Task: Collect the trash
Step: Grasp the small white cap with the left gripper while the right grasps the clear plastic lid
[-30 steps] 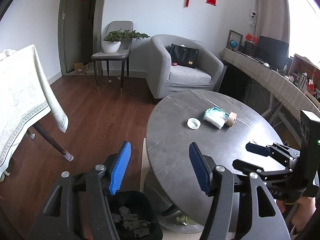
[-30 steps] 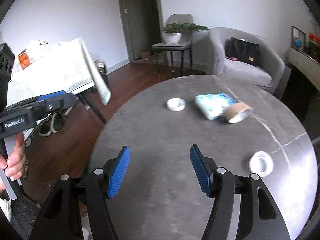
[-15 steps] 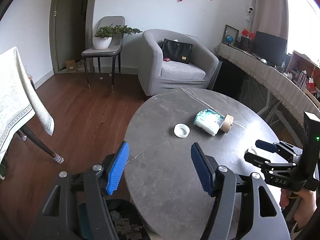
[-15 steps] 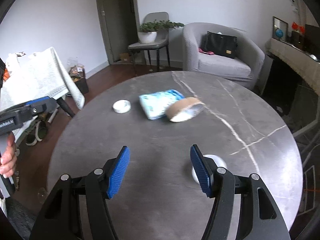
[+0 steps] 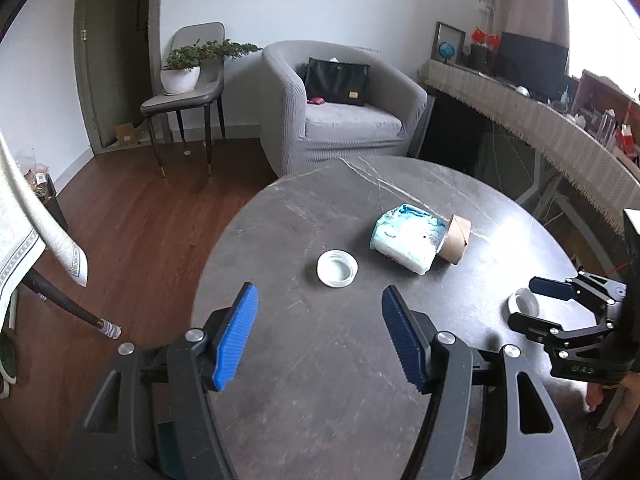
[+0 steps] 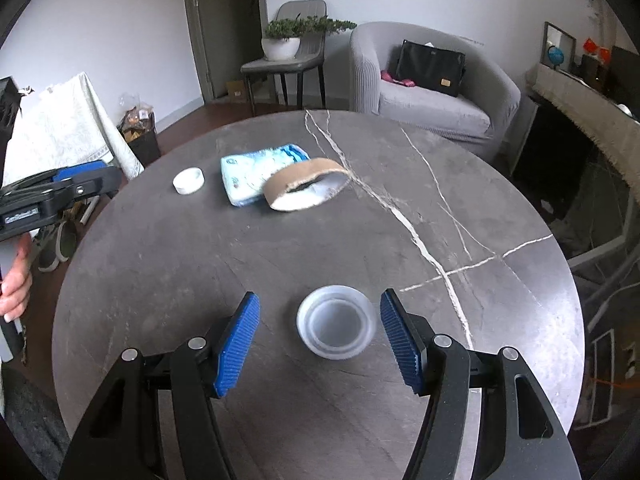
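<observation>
On the round dark marble table (image 5: 328, 380) lie a white plastic lid (image 5: 337, 268), a crumpled blue-white tissue pack (image 5: 408, 237) and a cardboard tape roll (image 5: 455, 237). A second white lid (image 6: 337, 327) sits between the open fingers of my right gripper (image 6: 319, 339), which does not touch it; it also shows in the left wrist view (image 5: 524, 304). My left gripper (image 5: 316, 330) is open and empty over the table, just short of the first lid. The tissue pack (image 6: 260, 172), the roll (image 6: 306, 190) and the first lid (image 6: 189, 180) show in the right wrist view too.
A grey armchair (image 5: 340, 112) with a black bag stands behind the table. A chair with a potted plant (image 5: 188, 72) is at the back left. A cloth-covered table (image 6: 68, 128) stands left. A long counter (image 5: 540, 120) runs along the right.
Both grippers have moved forward over the table. The right gripper has come down around the near white lid. The left gripper has left the black bin and neared the far lid.
</observation>
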The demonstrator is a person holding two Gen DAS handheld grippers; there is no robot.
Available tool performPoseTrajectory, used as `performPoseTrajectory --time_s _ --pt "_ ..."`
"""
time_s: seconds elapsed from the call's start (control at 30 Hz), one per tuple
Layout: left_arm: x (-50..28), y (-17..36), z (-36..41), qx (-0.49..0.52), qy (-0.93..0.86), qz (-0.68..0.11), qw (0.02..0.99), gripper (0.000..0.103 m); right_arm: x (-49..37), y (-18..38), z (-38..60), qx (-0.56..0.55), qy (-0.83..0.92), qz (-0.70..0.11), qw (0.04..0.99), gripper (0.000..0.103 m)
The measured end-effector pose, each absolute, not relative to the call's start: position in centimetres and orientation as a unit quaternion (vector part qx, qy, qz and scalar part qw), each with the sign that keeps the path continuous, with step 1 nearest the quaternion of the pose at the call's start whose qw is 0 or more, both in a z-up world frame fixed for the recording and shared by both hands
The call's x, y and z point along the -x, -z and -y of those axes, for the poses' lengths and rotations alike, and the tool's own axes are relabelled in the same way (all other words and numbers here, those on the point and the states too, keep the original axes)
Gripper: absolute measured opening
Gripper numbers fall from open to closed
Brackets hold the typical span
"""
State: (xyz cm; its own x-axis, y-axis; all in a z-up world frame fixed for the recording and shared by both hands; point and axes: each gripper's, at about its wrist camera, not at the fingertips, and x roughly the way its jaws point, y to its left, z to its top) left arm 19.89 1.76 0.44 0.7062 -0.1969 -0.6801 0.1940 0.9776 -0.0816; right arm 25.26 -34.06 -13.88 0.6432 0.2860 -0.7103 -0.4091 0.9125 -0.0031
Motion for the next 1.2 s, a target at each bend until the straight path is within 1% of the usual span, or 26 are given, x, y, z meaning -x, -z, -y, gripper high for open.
performPoseTrajectory --time_s 0.03,0.07,0.2,0.3,0.37,0.53,0.67,0.73,0.77,0.83,1.2 --pt "-20.2 -0.3 -1.6 0.002 0.106 -0.37 0.923 0.068 -25.4 14.0 34.2 0.083 -0.192 -0.379 0.901 0.063" --pt "-20.6 -0.1 -1.4 0.002 0.108 -0.372 0.922 0.068 -25.6 14.1 34.4 0.083 -0.192 -0.385 0.899 0.057" --pt "-21.7 0.5 -0.6 -0.006 0.112 -0.376 0.92 0.068 -26.0 14.1 34.6 0.093 -0.189 -0.39 0.896 0.05" --pt "-22.7 0.9 -0.2 -0.006 0.112 -0.381 0.918 0.065 -26.4 13.9 34.9 0.095 -0.188 -0.388 0.897 0.04" --pt "-23.2 1.2 0.2 -0.012 0.113 -0.382 0.917 0.063 -26.8 13.9 35.1 0.093 -0.187 -0.388 0.898 0.04" --pt "-24.4 2.0 1.4 -0.028 0.116 -0.393 0.912 0.06 -27.6 13.2 35.8 0.063 -0.206 -0.378 0.9 0.04" --pt "-25.3 2.6 1.7 -0.029 0.116 -0.407 0.905 0.05 -28.1 12.8 35.8 0.051 -0.216 -0.375 0.9 0.04" --pt "-25.7 2.7 1.9 -0.029 0.113 -0.411 0.904 0.047 -28.1 12.7 35.7 0.049 -0.22 -0.372 0.9 0.04" --pt "-25.9 2.8 1.9 -0.028 0.115 -0.416 0.902 0.041 -28.1 12.6 35.6 0.047 -0.223 -0.372 0.9 0.04" --pt "-26.1 3.0 2.1 -0.034 0.115 -0.425 0.897 0.033 -28.1 12.6 35.4 0.043 -0.228 -0.371 0.899 0.04" --pt "-24.5 2.2 0.8 -0.024 0.11 -0.416 0.902 0.033 -27.2 11.8 33.3 0.039 -0.239 -0.36 0.901 0.04"
